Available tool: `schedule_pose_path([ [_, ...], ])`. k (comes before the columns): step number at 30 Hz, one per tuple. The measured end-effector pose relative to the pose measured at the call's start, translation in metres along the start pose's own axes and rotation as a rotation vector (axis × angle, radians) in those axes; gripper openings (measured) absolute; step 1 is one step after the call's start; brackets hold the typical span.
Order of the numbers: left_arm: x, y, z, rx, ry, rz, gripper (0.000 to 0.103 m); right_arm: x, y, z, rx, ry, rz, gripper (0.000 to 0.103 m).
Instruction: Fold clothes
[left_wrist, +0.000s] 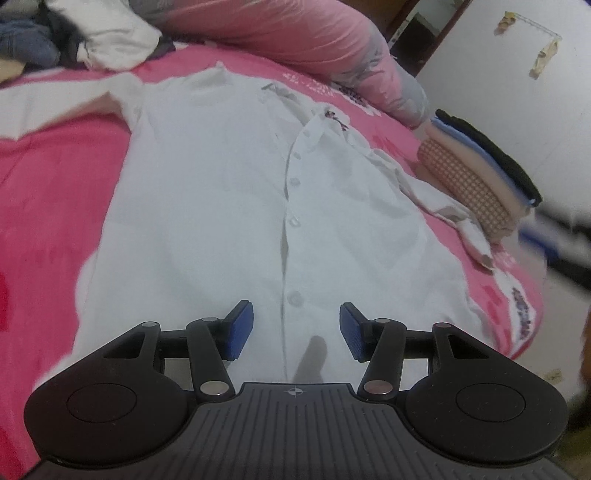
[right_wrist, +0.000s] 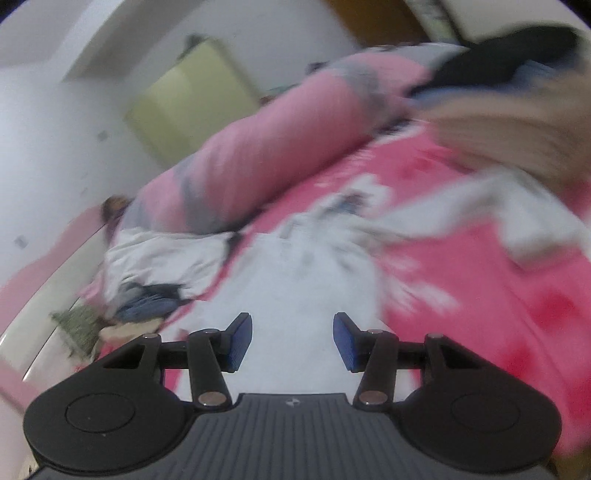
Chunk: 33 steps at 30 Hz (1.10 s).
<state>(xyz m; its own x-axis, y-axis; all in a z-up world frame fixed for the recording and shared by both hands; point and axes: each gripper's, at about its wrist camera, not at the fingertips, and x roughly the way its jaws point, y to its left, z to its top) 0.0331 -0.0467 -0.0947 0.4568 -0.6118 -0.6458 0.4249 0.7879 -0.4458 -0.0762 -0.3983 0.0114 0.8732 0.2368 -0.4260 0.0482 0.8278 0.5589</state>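
Observation:
A white button-up shirt (left_wrist: 229, 192) lies spread face up on the pink bedsheet (left_wrist: 48, 206), collar far, hem near, one sleeve out to the left and the other crumpled to the right. My left gripper (left_wrist: 296, 332) hovers over the hem by the button placket, open, with nothing between its blue pads (left_wrist: 242, 330). The right wrist view is blurred. There the same shirt (right_wrist: 295, 280) shows as a white patch below my right gripper (right_wrist: 293, 341), which is open with nothing between its fingers.
A stack of folded clothes (left_wrist: 484, 177) sits at the bed's right edge. A pink rolled duvet (left_wrist: 295, 37) lies along the far side. Unfolded clothes (left_wrist: 74, 40) are heaped at the far left. In the right view a clothes heap (right_wrist: 155, 269) lies left.

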Motion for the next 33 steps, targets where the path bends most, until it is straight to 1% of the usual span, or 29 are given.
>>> schedule_pose_path([
  [2,0.004,0.003,0.002,0.009,-0.015,0.003,0.051,0.035,0.018,0.029,-0.054,0.033,0.031,0.052],
  [4,0.008,0.006,0.004,0.014,-0.025,-0.014,0.049,0.075,0.032,0.058,-0.096,0.063,0.032,0.052],
  [5,0.011,0.007,0.005,0.020,-0.026,-0.022,0.047,0.097,0.035,0.072,-0.114,0.075,0.015,0.052],
  [7,0.015,0.009,0.005,0.040,-0.029,-0.036,0.037,0.144,0.038,0.099,-0.126,0.097,-0.035,0.051],
  [8,0.017,0.010,0.003,0.047,-0.030,-0.044,0.036,0.170,0.035,0.111,-0.123,0.109,-0.073,0.051],
  [9,0.018,0.012,0.002,0.053,-0.031,-0.053,0.031,0.194,0.029,0.123,-0.110,0.120,-0.106,0.051],
  [10,0.019,0.014,0.000,0.053,-0.035,-0.064,0.025,0.214,0.018,0.132,-0.068,0.134,-0.126,0.051],
  [11,0.019,0.017,-0.002,0.047,-0.036,-0.079,0.023,0.236,0.008,0.140,-0.009,0.159,-0.134,0.051],
  [12,0.019,0.021,-0.003,0.041,-0.038,-0.094,0.018,0.258,-0.003,0.147,0.051,0.179,-0.145,0.051],
  [14,0.020,0.027,-0.004,0.024,-0.039,-0.127,0.016,0.297,-0.026,0.157,0.156,0.209,-0.173,0.052],
  [16,0.021,0.036,-0.004,-0.010,-0.034,-0.162,0.013,0.331,-0.046,0.162,0.215,0.220,-0.222,0.052],
  [19,0.023,0.045,-0.006,-0.044,-0.030,-0.197,0.009,0.367,-0.073,0.165,0.283,0.231,-0.263,0.052],
  [20,0.023,0.047,-0.007,-0.053,-0.030,-0.209,0.009,0.377,-0.082,0.165,0.316,0.232,-0.276,0.052],
  [22,0.023,0.049,-0.008,-0.054,-0.036,-0.224,0.009,0.393,-0.098,0.164,0.384,0.240,-0.271,0.050],
  [24,0.023,0.050,-0.011,-0.044,-0.046,-0.232,0.009,0.404,-0.109,0.162,0.419,0.239,-0.250,0.045],
  [25,0.023,0.050,-0.012,-0.040,-0.052,-0.237,0.009,0.406,-0.110,0.162,0.414,0.234,-0.252,0.030],
  [26,0.023,0.051,-0.013,-0.038,-0.055,-0.241,0.009,0.407,-0.110,0.162,0.403,0.226,-0.254,0.000],
  [27,0.023,0.052,-0.013,-0.038,-0.056,-0.245,0.009,0.404,-0.107,0.164,0.384,0.204,-0.255,0.000],
  [28,0.023,0.052,-0.014,-0.038,-0.057,-0.250,0.009,0.396,-0.103,0.168,0.363,0.154,-0.264,0.000],
  [29,0.023,0.053,-0.014,-0.040,-0.057,-0.256,0.009,0.385,-0.096,0.171,0.329,0.086,-0.276,0.000],
  [31,0.024,0.055,-0.013,-0.045,-0.057,-0.265,0.009,0.369,-0.073,0.175,0.189,-0.037,-0.304,0.000],
  [33,0.024,0.057,-0.012,-0.049,-0.056,-0.274,0.009,0.367,-0.052,0.175,0.066,-0.079,-0.333,0.000],
])
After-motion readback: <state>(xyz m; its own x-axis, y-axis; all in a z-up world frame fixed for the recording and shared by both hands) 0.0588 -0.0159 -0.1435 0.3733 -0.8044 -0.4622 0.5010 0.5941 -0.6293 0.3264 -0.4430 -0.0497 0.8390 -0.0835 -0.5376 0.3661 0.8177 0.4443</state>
